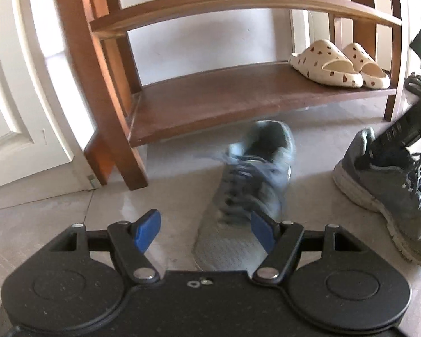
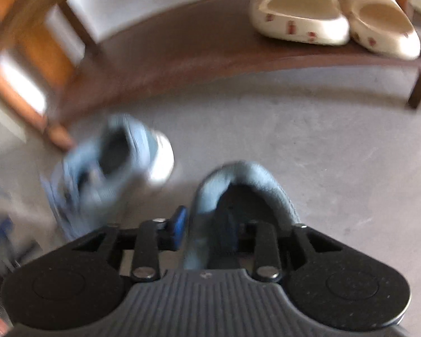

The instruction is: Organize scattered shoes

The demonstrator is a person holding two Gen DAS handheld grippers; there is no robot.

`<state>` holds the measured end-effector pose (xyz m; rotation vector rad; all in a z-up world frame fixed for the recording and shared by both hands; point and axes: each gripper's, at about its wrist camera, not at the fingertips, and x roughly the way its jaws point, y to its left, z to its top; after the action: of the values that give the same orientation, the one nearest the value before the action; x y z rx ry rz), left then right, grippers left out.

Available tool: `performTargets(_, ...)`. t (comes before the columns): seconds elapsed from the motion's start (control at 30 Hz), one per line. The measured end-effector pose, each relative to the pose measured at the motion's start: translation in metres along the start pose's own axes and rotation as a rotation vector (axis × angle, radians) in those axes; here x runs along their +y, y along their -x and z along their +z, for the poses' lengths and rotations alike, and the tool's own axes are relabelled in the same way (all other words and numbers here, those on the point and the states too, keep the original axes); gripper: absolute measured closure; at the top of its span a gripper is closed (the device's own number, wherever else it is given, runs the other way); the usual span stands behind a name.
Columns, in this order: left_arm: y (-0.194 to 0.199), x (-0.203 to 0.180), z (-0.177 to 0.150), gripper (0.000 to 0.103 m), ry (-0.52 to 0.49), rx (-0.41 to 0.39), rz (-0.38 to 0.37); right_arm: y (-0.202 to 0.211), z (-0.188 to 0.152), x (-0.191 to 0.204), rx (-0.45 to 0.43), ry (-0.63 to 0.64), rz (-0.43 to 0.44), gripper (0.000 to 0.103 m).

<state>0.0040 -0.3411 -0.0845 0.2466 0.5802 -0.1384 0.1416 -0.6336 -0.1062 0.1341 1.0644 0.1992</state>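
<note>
Sneakers on floor before shoe rack point(image 1: 210, 98): left sneaker point(image 1: 247, 196) under spread, empty left gripper point(image 1: 206, 231); right gripper point(image 2: 202, 224) jaws straddle right sneaker point(image 2: 238, 193) collar, unclenched. Risk: thin collar bite slips.

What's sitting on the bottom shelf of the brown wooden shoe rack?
A pair of cream slippers with brown spots at the right end of the bottom shelf. The rest looks bare; the rack's far right edge is cut off.
</note>
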Motion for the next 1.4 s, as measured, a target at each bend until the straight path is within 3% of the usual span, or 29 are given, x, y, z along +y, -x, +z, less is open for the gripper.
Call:
performTargets(0.13, 0.011, 0.005, 0.005, 0.032, 0.009, -0.034, -0.008, -0.007, -0.008, 0.027, 0.055, 0.191, -0.069, 0.053)
performTargets(0.17, 0.014, 0.007, 0.006, 0.032, 0.014, -0.046, -0.013, -0.010, -0.009, 0.033, 0.062, 0.237, -0.084, 0.059)
performTargets(0.23, 0.018, 0.010, 0.008, 0.032, 0.018, -0.062, -0.012, -0.019, -0.010, 0.044, 0.063, 0.306, -0.081, 0.082)
performTargets(0.27, 0.020, 0.012, 0.008, 0.032, 0.017, -0.068, -0.012, -0.020, -0.009, 0.045, 0.056, 0.299, -0.076, 0.082)
performTargets(0.33, 0.024, 0.015, 0.008, 0.032, 0.024, -0.072, -0.013, -0.022, -0.005, 0.046, 0.037, 0.269, -0.059, 0.085)
performTargets(0.6, 0.030, 0.025, 0.007, 0.032, 0.033, -0.072, -0.012, -0.038, 0.042, 0.031, -0.008, -0.227, 0.037, 0.085)
performTargets(0.73, 0.032, 0.031, 0.005, 0.032, 0.036, -0.070, -0.013, -0.047, 0.053, 0.018, -0.003, -0.519, 0.100, 0.080)
performTargets(0.8, 0.034, 0.036, 0.004, 0.032, 0.043, -0.075, -0.012, -0.046, 0.054, 0.019, -0.001, -0.562, 0.115, 0.079)
performTargets(1.0, 0.031, 0.045, 0.005, 0.032, 0.089, -0.076, -0.007, -0.038, 0.051, 0.055, -0.015, -0.339, 0.031, 0.074)
performTargets(1.07, 0.029, 0.047, 0.007, 0.032, 0.104, -0.081, -0.002, -0.035, 0.049, 0.065, -0.017, -0.293, 0.005, 0.066)
performTargets(1.17, 0.026, 0.048, 0.009, 0.032, 0.114, -0.083, 0.012, -0.026, 0.046, 0.070, -0.025, -0.288, -0.009, 0.047)
performTargets(1.27, 0.022, 0.047, 0.008, 0.032, 0.124, -0.072, 0.013, -0.022, 0.042, 0.066, -0.018, -0.337, 0.023, 0.039)
performTargets(1.4, 0.020, 0.042, 0.007, 0.032, 0.106, -0.066, 0.003, -0.030, 0.054, 0.067, -0.037, -0.383, 0.037, 0.038)
